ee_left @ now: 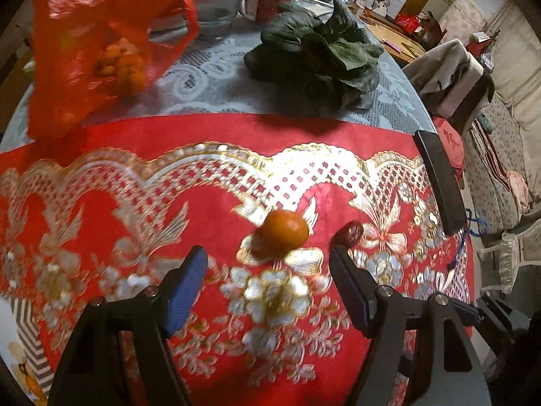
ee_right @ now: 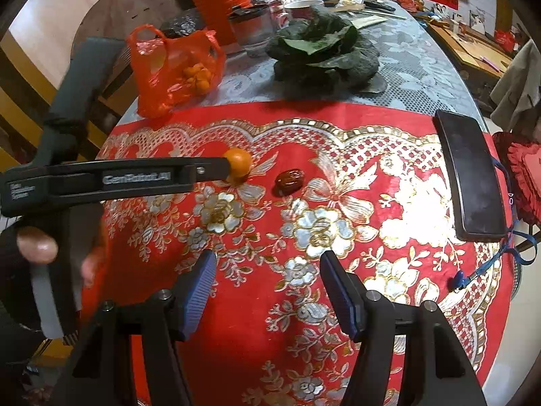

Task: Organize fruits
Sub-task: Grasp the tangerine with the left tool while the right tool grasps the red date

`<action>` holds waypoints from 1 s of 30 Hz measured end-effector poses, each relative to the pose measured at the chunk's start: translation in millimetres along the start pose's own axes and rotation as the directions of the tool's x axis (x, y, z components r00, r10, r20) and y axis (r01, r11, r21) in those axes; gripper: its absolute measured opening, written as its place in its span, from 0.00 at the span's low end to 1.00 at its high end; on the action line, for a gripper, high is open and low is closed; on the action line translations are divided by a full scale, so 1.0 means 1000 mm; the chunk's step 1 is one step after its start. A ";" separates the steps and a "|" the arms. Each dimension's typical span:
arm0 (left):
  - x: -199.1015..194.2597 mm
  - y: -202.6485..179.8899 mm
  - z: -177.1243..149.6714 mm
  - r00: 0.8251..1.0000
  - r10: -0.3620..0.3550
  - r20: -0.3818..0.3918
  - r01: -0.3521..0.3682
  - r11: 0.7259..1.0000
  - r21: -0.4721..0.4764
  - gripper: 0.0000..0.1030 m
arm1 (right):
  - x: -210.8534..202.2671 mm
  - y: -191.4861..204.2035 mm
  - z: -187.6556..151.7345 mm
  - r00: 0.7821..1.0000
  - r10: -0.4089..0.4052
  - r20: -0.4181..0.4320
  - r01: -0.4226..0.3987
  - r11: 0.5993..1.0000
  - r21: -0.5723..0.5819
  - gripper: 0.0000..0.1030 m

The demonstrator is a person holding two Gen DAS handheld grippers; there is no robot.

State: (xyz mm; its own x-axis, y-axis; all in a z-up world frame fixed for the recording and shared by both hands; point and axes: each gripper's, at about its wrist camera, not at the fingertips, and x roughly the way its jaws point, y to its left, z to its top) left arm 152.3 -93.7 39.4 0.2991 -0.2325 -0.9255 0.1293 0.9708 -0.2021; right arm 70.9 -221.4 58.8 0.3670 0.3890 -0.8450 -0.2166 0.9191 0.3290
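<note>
A small orange tangerine (ee_left: 283, 233) lies on the red and gold cloth (ee_left: 216, 155), just ahead of my open left gripper (ee_left: 267, 270). A dark red date (ee_left: 350, 234) lies right of it, by the right fingertip. In the right wrist view the left gripper's tip touches or nearly touches the tangerine (ee_right: 239, 159), with the date (ee_right: 289, 180) to its right. My right gripper (ee_right: 268, 277) is open and empty, well short of both fruits. A red plastic bag (ee_right: 175, 67) with several tangerines sits at the back left; it also shows in the left wrist view (ee_left: 101, 54).
A dark leafy vegetable (ee_right: 324, 54) lies on the lace tablecloth behind the red cloth. A black phone (ee_right: 471, 176) with a blue strap lies at the table's right edge. Cups, a glass jar and a red lantern stand at the back. A chair with clothes stands right of the table.
</note>
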 end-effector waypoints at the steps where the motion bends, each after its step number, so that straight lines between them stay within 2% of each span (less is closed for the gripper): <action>1: 0.004 -0.001 0.003 1.000 0.000 -0.003 0.000 1.000 -0.002 0.72 | 0.002 -0.002 0.002 1.000 0.000 0.000 0.000 1.000 0.005 0.66; 4: 0.013 -0.004 0.009 1.000 -0.014 0.000 0.014 1.000 0.006 0.71 | 0.006 -0.007 0.007 1.000 0.003 -0.002 -0.003 1.000 0.011 0.66; 5: 0.015 -0.006 0.011 1.000 -0.014 0.003 0.014 1.000 0.018 0.68 | 0.008 -0.009 0.009 1.000 0.004 -0.005 -0.004 1.000 0.013 0.66; 7: 0.022 -0.008 0.012 1.000 -0.006 -0.009 0.007 0.999 0.042 0.34 | 0.012 -0.012 0.013 1.000 0.005 -0.002 -0.005 1.000 0.020 0.66; 8: 0.025 -0.007 0.013 0.999 -0.024 -0.023 0.025 0.999 0.041 0.32 | 0.014 -0.014 0.017 1.000 0.007 0.004 -0.007 1.000 0.026 0.66; 10: 0.025 -0.005 0.013 0.999 -0.034 -0.013 0.034 0.998 0.043 0.31 | 0.018 -0.016 0.023 1.000 0.016 0.005 -0.016 0.999 0.036 0.66; 12: 0.022 -0.005 0.011 1.000 -0.008 0.005 0.008 0.998 0.057 0.31 | 0.027 -0.018 0.031 1.000 0.010 0.001 -0.010 0.999 0.052 0.66; 17: 0.010 0.009 0.005 1.000 0.012 0.023 -0.013 0.999 0.034 0.31 | 0.048 -0.021 0.048 1.000 0.002 0.005 -0.002 0.997 0.080 0.54; 22: -0.003 0.027 -0.005 0.999 0.024 0.024 -0.024 1.000 0.009 0.31 | 0.073 -0.006 0.058 0.999 -0.030 -0.028 0.029 0.999 -0.034 0.50; 23: -0.005 0.030 -0.006 0.999 0.025 0.021 -0.025 1.000 0.000 0.31 | 0.077 -0.005 0.058 0.999 -0.040 -0.034 0.038 0.998 -0.056 0.46; 24: -0.007 0.034 -0.009 1.000 0.021 0.018 -0.021 1.000 -0.011 0.31 | 0.080 -0.001 0.059 0.997 -0.076 -0.033 0.072 0.992 -0.102 0.34; 25: -0.007 0.036 -0.011 1.000 0.019 0.018 -0.019 1.000 -0.016 0.31 | 0.081 0.002 0.059 0.996 -0.085 -0.032 0.080 0.988 -0.134 0.31; 28: -0.011 0.039 -0.017 0.999 0.028 0.024 -0.027 0.999 -0.026 0.31 | 0.082 0.009 0.058 0.995 -0.091 -0.039 0.081 0.975 -0.208 0.30; 30: -0.014 0.042 -0.021 0.999 0.024 0.022 -0.023 0.999 -0.034 0.31 | 0.079 0.012 0.055 0.995 -0.089 -0.044 0.078 0.973 -0.218 0.30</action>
State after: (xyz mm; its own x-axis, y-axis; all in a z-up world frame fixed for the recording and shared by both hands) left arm 133.6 -48.9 36.7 0.3226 -0.2109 -0.9227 0.0899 0.9773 -0.1919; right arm 147.2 -176.3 19.3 0.3450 0.3022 -0.8886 -0.3796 0.9108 0.1624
